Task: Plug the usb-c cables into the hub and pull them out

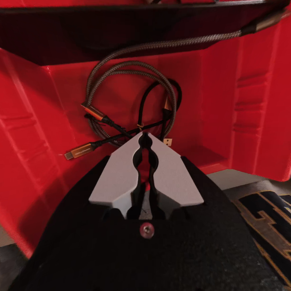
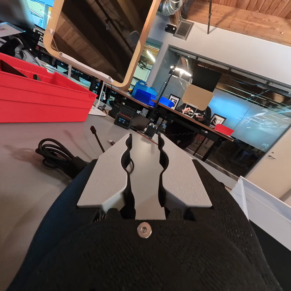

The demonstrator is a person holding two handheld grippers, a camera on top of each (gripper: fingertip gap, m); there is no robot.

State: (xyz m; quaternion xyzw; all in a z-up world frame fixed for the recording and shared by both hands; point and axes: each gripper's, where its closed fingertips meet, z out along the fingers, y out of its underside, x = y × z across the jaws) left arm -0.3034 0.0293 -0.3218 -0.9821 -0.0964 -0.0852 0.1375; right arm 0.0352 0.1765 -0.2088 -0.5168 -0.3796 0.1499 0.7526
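Nearly pressed-together left tongs (image 1: 145,133) hover over limp, light braided cables (image 1: 132,74) in the red bin (image 1: 220,94), best pinched by a rigid orange plug (image 1: 81,150); right tongs (image 2: 144,137) spread, empty.

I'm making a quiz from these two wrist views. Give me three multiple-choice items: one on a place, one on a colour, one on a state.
1. Where do the braided cables lie?
A. in the red bin
B. on a chair
C. on the floor

2. What colour is the nearest cable's plug housing?
A. green
B. orange
C. white

3. How does the right gripper stand?
A. clamped on a plug
B. open, empty
C. out of view

Answers: 1 A, red walls surround them; 2 B, its shell shows orange; 3 B, bare table shows between its fingers.
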